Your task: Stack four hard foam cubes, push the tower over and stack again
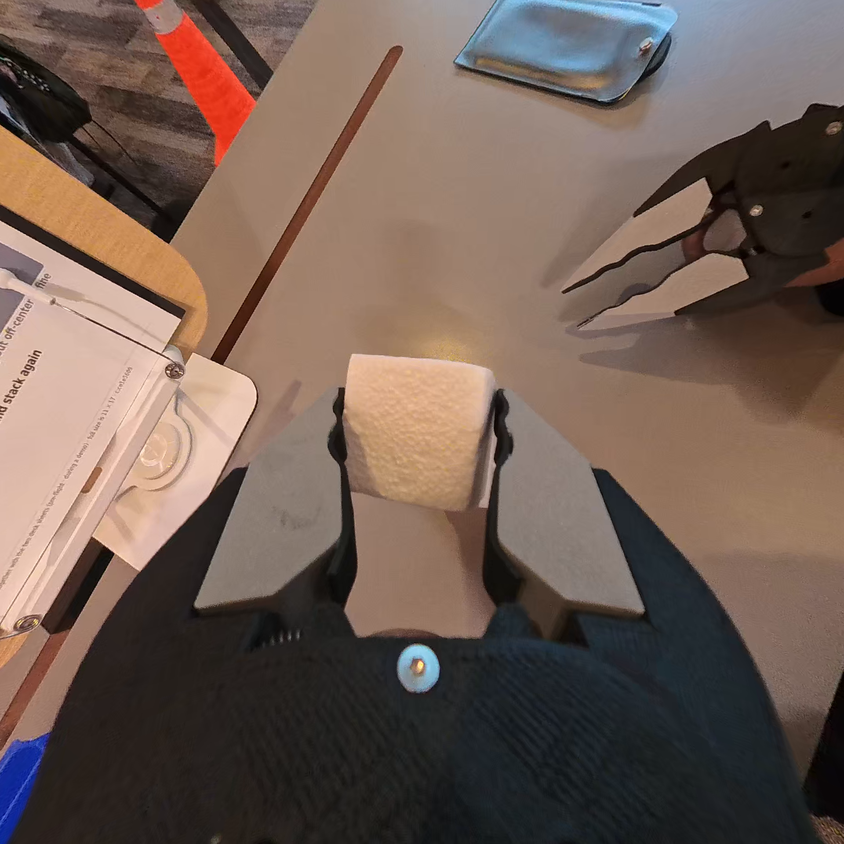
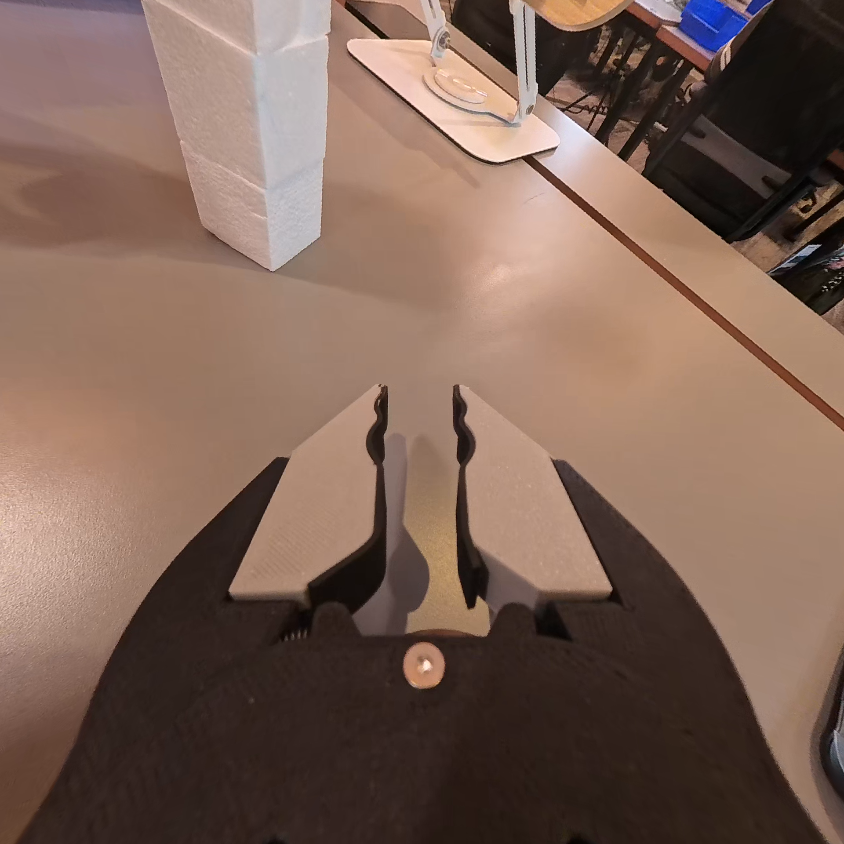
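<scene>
The left tool (image 1: 418, 402) is clenched on a white foam cube (image 1: 418, 434), its two fingers pressing the cube's opposite sides. In the left wrist view the cube hides whatever is under it, so whether it sits on the tower or hangs free cannot be told. The right tool (image 2: 420, 392) is released, its fingers parted around nothing, low over the counter (image 2: 502, 319) near the tower. The tower (image 2: 255, 137) of foam cubes stands on the counter beyond it and to its left; three stacked cubes show before the top runs out of the right wrist view, and their edges do not line up cleanly. That uneven stacking is the main risk: a cube set down off-centre, or let go while tilted, could probably tip the light stack. A sideways drag as the left tool opens could pull the top cube along. The white stand (image 2: 456, 114) beyond the tower could catch falling cubes.
</scene>
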A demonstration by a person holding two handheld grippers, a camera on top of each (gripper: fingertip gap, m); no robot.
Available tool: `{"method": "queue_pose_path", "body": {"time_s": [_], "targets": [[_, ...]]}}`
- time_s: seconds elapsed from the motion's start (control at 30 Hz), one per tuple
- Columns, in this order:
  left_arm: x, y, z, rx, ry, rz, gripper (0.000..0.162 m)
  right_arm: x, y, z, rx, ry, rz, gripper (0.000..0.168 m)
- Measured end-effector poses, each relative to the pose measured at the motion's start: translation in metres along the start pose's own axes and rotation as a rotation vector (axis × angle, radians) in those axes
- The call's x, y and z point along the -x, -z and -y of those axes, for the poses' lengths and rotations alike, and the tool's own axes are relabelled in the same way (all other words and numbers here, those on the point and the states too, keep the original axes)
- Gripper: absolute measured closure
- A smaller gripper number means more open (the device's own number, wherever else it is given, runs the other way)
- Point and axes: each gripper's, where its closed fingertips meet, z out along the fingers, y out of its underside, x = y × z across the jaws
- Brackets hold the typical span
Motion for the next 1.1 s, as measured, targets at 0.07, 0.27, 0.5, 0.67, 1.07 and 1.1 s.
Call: {"method": "queue_pose_path", "body": {"time_s": [0.07, 0.27, 0.5, 0.67, 1.07, 1.1], "targets": [[0.0, 0.0, -0.002, 0.003, 0.007, 0.0, 0.099, 0.0, 0.0, 0.0, 0.0, 0.004, -0.001, 0.143], [0.001, -0.003, -0.008, 0.035, 0.011, 0.01, 0.099, 0.001, 0.0, 0.0, 0.001, 0.007, -0.002, 0.142], [-0.001, -0.007, -0.009, 0.042, 0.02, 0.0, 0.098, 0.001, 0.0, 0.0, 0.003, 0.006, -0.001, 0.142], [0.001, -0.004, -0.008, 0.039, 0.022, 0.011, 0.098, 0.001, 0.0, 0.0, 0.003, 0.009, -0.001, 0.143], [0.001, -0.007, -0.013, 0.061, 0.016, 0.021, 0.094, 0.001, 0.0, 0.0, 0.002, 0.008, -0.002, 0.143], [0.0, -0.007, -0.013, 0.061, 0.016, 0.02, 0.091, 0.001, 0.0, 0.0, 0.002, 0.008, -0.002, 0.143]]}}
